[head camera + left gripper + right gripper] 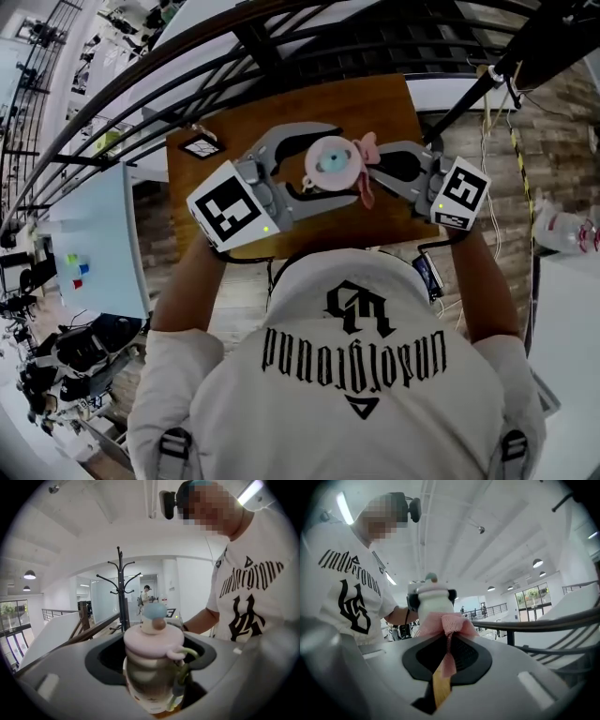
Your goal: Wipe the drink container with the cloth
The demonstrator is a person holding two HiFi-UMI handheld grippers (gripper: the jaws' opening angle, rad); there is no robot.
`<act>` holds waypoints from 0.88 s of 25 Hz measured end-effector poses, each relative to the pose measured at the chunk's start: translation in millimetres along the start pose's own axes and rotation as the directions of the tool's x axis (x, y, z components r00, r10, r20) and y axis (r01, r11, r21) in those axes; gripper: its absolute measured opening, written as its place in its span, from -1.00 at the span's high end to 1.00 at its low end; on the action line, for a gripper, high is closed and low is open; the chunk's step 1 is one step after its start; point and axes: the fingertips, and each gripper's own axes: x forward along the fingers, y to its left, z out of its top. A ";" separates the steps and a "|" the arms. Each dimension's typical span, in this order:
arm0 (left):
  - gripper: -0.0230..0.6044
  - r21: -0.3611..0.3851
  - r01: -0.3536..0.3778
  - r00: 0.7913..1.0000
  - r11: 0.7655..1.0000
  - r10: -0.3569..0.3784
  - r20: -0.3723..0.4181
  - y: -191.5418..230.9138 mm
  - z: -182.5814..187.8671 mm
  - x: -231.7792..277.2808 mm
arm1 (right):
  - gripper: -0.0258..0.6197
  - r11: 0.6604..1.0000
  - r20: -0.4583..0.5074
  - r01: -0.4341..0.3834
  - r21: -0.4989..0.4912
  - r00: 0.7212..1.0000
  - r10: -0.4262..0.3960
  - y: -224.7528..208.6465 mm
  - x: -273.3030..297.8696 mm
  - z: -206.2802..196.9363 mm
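I am clamping the bottle (150,667) upright in my left gripper (317,167), jaws standing wide around its body; my right gripper (380,167) is pinching the cloth (445,623), jaws nearly together; the bottle is standing straight ahead of it, cloth touching its near side; I am judging the wipe should be running along that upright length.

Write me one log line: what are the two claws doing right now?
left claw: grips bottle | right claw: grips cloth | cloth: against bottle | table: beneath
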 end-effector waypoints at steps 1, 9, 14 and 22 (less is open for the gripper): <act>-0.31 -0.001 -0.001 1.000 1.000 0.001 -0.002 3.0 -1.2 -2.9 | 0.84 1.000 0.021 0.001 -0.020 1.000 -0.001 2.1 2.6 14.3; -0.30 -0.037 -0.036 0.999 0.999 0.036 0.018 31.5 -7.7 -17.4 | 0.84 0.995 0.117 0.051 -0.088 0.992 -0.041 4.1 15.5 58.7; -0.30 -0.053 -0.052 0.998 0.997 0.053 0.023 46.9 -20.6 -16.7 | 0.84 0.996 0.044 0.087 -0.025 0.995 -0.086 1.6 27.1 5.6; -0.30 -0.034 -0.067 0.997 0.997 0.068 0.035 56.9 -61.5 -6.6 | 0.84 0.979 -0.136 0.199 0.037 0.972 -0.192 -14.0 29.9 -86.7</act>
